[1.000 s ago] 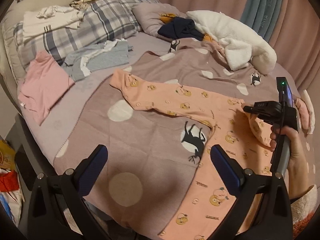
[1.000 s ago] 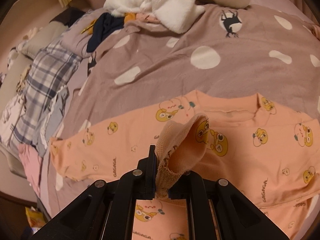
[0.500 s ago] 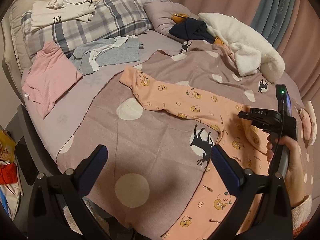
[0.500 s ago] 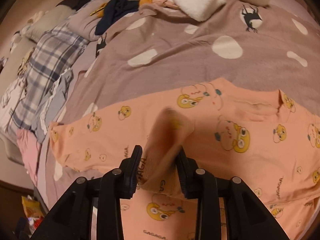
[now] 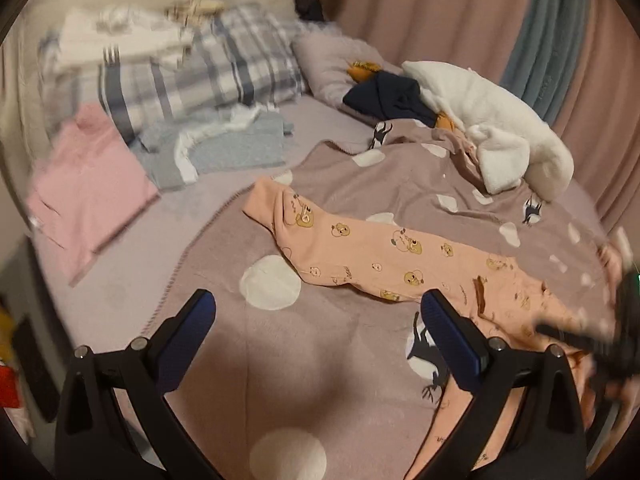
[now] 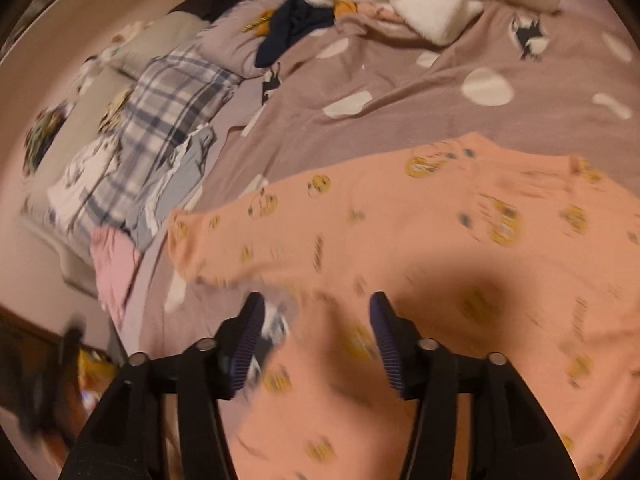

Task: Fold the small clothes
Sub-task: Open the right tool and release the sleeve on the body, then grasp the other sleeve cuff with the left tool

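Observation:
A peach baby romper [image 5: 380, 256] with yellow bear prints lies spread on the mauve dotted blanket [image 5: 320, 360]. One sleeve stretches left toward the pillows. My left gripper [image 5: 316, 320] is open and empty, above the blanket just short of that sleeve. My right gripper [image 6: 316, 320] is open and empty, low over the romper's body [image 6: 440, 240]. It appears blurred at the right edge of the left wrist view [image 5: 600, 344].
Folded pink [image 5: 88, 184] and grey [image 5: 224, 148] clothes lie at the left by a plaid pillow [image 5: 200, 76]. A white fleece [image 5: 496, 136] and a navy garment [image 5: 388, 96] lie at the blanket's far end. The bed's edge drops off at the left.
My right gripper has opened and let go of the romper's sleeve cuff, which now lies on the body. My left gripper has moved forward toward the outstretched sleeve.

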The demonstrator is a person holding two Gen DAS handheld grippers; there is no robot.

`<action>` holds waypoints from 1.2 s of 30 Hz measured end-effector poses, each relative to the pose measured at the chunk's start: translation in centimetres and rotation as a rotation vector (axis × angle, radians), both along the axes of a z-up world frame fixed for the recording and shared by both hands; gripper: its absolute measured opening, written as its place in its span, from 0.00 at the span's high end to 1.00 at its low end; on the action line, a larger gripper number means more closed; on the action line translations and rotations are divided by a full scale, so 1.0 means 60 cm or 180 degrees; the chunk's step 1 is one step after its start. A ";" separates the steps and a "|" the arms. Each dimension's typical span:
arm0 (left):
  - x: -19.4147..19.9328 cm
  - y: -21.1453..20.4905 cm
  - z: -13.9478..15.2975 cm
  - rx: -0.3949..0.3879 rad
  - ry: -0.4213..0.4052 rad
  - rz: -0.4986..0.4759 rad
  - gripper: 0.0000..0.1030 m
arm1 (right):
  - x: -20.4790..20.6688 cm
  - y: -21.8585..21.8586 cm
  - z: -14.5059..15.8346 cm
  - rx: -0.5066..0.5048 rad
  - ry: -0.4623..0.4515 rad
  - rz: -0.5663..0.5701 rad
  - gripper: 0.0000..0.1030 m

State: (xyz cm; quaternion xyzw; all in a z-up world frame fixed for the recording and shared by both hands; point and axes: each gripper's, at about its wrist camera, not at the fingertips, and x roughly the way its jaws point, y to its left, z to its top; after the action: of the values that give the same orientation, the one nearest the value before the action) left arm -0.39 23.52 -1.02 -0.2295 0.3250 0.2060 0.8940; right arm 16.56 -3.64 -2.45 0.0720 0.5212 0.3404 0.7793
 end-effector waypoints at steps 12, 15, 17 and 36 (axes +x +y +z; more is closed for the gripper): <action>0.082 0.147 -0.067 -0.0935 -0.0181 -0.0208 0.00 | -0.107 -0.289 -0.028 0.0035 -0.0164 -0.0847 0.28; 0.108 0.182 -0.124 -0.1466 -0.0273 -0.0196 0.00 | -0.112 -0.333 -0.041 0.0117 -0.0122 -0.1149 0.27; 0.119 0.197 -0.156 -0.1827 -0.0343 -0.0127 0.01 | -0.108 -0.348 -0.049 0.0050 -0.0079 -0.1252 0.27; 0.166 0.300 -0.204 -0.2275 -0.0944 0.0315 0.23 | -0.090 -0.365 -0.099 -0.0125 -0.0124 -0.1203 0.27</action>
State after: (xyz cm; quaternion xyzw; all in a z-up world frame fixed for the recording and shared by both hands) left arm 9.55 41.50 -13.29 -0.5691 0.2321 0.0872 0.7840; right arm 11.17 -25.55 -8.40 0.1468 0.4897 0.1791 0.8406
